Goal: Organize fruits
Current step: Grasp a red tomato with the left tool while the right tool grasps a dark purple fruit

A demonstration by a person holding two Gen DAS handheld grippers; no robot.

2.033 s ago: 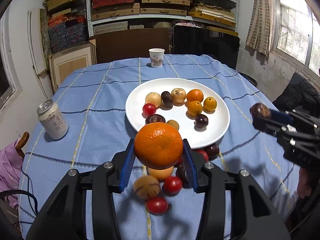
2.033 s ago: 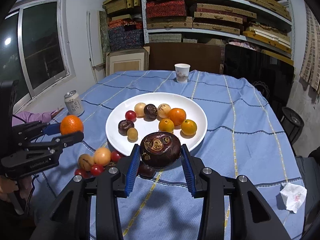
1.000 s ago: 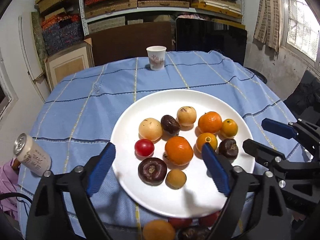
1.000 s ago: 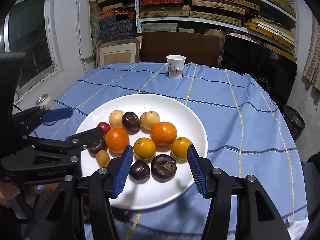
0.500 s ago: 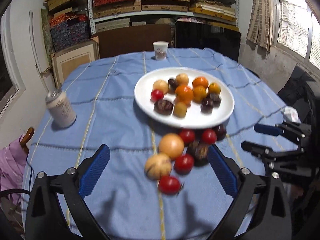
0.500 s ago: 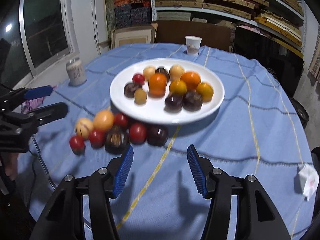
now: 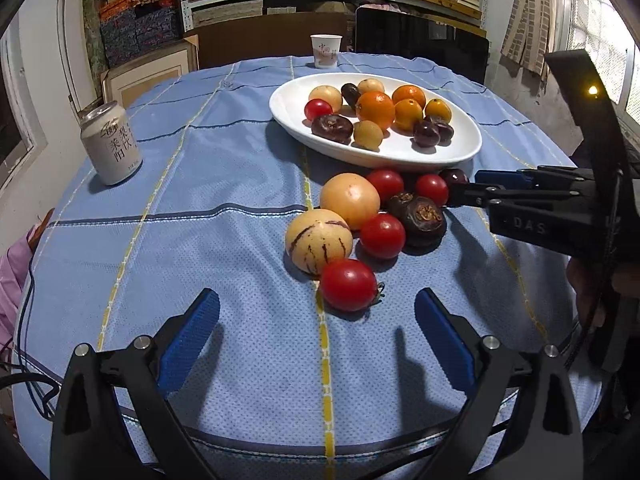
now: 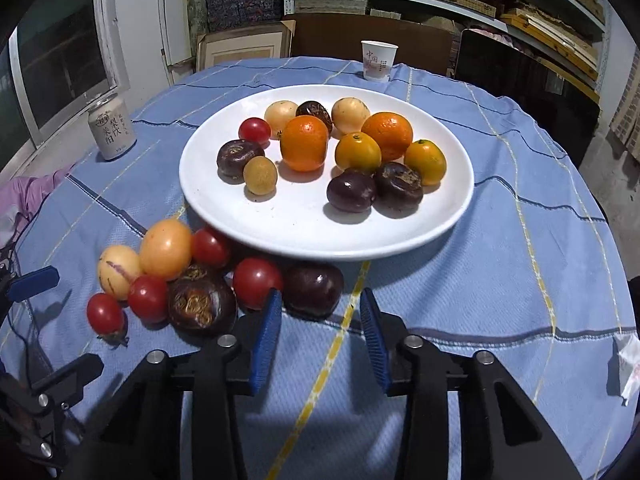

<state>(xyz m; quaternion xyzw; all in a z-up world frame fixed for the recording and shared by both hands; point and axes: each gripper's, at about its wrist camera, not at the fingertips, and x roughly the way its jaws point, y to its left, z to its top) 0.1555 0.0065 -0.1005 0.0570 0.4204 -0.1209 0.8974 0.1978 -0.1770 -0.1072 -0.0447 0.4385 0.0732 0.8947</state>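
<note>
Seven loose fruits lie clustered on the blue-clothed worktop [image 7: 200, 200] just before the white plate [image 8: 304, 236], which carries eleven more. Our left gripper [image 7: 316, 328] hangs with jaws spread wide and empty, the nearest cherry tomato [image 7: 348, 285] just ahead of them. Our right gripper [image 8: 320, 326] has just been narrowing its jaws; nothing sits between them, and the dark plum [image 8: 314, 284] lies just beyond the tips.

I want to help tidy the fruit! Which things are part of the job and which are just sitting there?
Part of the job: white plate, loose fruits on the cloth, left gripper, right gripper.
Just sitting there: drink can, paper cup.
</note>
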